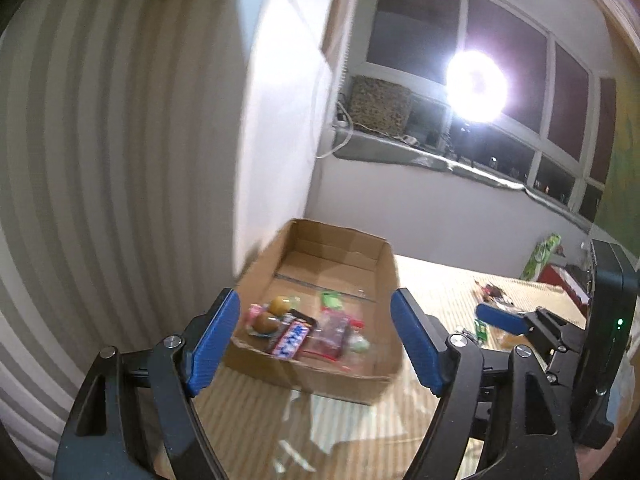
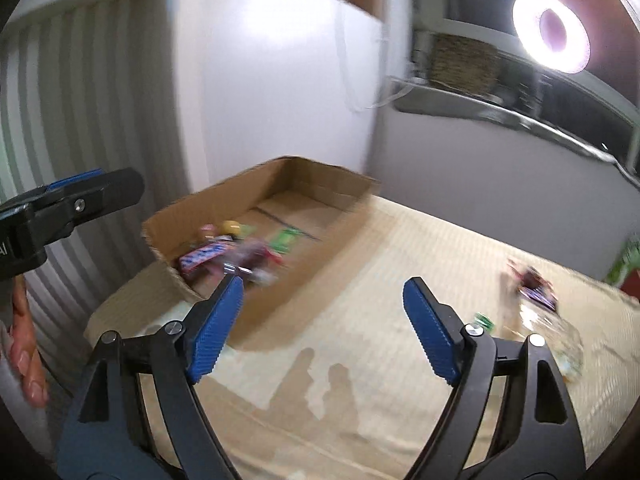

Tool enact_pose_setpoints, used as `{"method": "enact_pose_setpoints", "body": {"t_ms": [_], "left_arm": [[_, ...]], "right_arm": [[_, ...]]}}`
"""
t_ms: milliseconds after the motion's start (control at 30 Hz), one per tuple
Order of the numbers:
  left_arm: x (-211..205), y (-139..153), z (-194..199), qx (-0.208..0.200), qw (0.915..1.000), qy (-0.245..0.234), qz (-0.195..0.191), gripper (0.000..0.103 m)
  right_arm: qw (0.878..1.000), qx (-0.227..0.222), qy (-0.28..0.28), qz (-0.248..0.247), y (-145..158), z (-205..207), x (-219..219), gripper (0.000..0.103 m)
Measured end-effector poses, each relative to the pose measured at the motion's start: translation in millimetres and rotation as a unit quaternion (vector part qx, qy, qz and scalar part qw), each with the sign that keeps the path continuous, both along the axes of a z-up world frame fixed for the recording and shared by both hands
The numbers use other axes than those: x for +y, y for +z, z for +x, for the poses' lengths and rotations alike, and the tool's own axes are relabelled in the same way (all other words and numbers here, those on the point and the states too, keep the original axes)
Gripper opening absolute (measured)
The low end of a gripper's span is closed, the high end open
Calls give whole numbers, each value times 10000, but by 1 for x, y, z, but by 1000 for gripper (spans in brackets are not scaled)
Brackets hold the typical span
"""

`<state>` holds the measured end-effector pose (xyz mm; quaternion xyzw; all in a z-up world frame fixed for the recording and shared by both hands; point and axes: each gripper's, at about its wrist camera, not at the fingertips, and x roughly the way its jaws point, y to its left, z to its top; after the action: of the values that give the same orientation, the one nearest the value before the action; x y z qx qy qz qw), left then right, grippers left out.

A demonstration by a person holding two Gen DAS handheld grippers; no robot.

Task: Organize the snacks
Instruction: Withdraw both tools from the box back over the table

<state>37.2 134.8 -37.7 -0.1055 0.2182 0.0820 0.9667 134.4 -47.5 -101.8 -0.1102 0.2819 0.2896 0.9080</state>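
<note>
Nearest the left wrist camera, the left gripper [image 1: 316,338] stands wide open with nothing between its blue pads, hovering above the near end of the cardboard box [image 1: 384,280]. In the right wrist view the right gripper [image 2: 322,326] is likewise spread wide and empty, above bare tabletop [image 2: 360,400] just right of the box.

Inside the box, at its near end, lie the snacks already gathered: a red and blue candy bar [image 1: 292,338], two round brown sweets [image 1: 272,314], a clear packet with red contents [image 1: 334,332] and a green wrapper [image 1: 332,300]. The far half of the box is bare.

Further off to the right, well apart from the box, loose snacks are left on the tabletop: a dark purple wrapped one [image 2: 534,286], a small green one [image 2: 484,320] and a clear crinkled packet [image 2: 560,340]. I judge the sorting partly done.

The risks from here: both views are smeared, so a quick reach could misjudge the thin packets and pinch the cloth-like surface instead. The clear packet looks slippery and may slide out. The two grippers are close together, and the left one could clip the box's near wall and shove it.

Beyond the tabletop are a window sill [image 1: 400,156], a woven basket [image 1: 380,106] and a glaring ring light [image 1: 476,86]; nothing blocks the way to the loose snacks.
</note>
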Motion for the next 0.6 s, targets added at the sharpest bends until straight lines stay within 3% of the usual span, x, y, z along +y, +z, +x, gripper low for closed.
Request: {"method": "enact_pose_setpoints", "body": {"t_ms": [133,333,467,600], "left_arm": [[-39,-1,16,98,9992,-304,223,78],[-110,-10,42,241,9929,-1095,393,78],[-135,-17,50,317,9882,-1414,501,78],[-136,-20,50,402,9868,-1485,514,78]], "right_arm": [[9980,11,-617,170,-1,5,-70,86],[9845,201,-1730,221,-8,4,-177,95],[9804,191,-1946,229,-5,-2,-201,103],[9813,253,-1873,363,0,-1,-193,103]]}}
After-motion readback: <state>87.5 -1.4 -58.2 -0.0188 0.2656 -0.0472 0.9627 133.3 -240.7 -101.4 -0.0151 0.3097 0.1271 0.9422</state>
